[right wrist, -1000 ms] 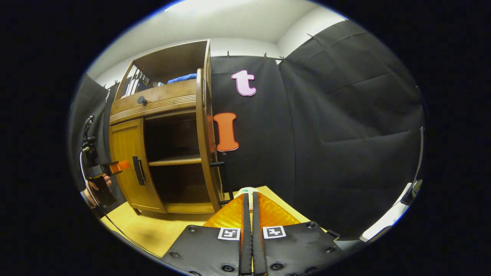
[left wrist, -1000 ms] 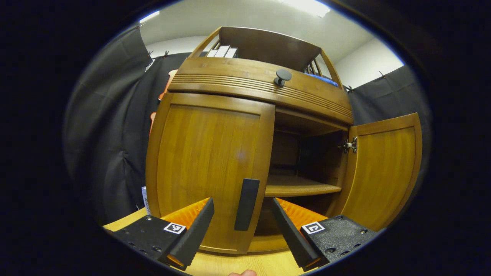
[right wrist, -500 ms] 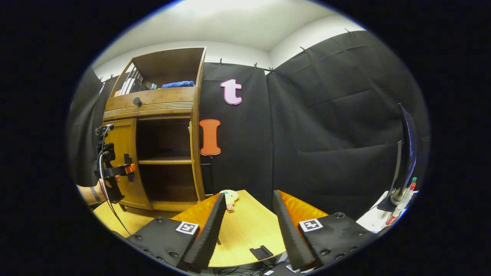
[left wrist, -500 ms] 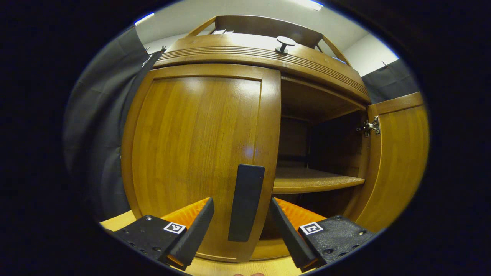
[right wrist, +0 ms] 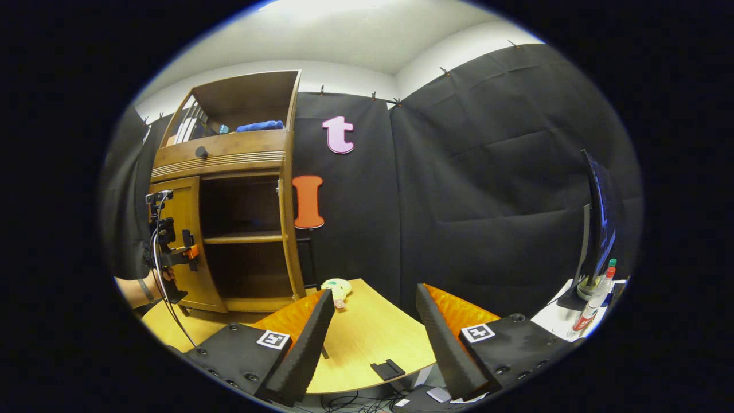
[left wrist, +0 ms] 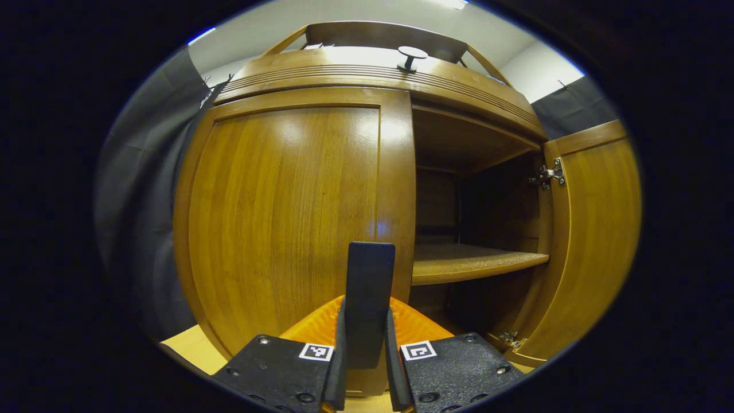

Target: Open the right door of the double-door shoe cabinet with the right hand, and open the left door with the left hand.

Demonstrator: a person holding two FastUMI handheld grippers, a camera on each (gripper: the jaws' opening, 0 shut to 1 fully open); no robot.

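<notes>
Centrally, the left gripper [left wrist: 365, 367] fingers pinch the left door [left wrist: 287, 218] by its rigid handle [left wrist: 369, 304]; the right gripper [right wrist: 373, 338] fingers are spread.

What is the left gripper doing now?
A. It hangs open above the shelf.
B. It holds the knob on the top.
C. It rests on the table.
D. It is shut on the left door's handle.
D: in the left gripper view, the left gripper has both fingers pressed on the left door's handle.
</notes>
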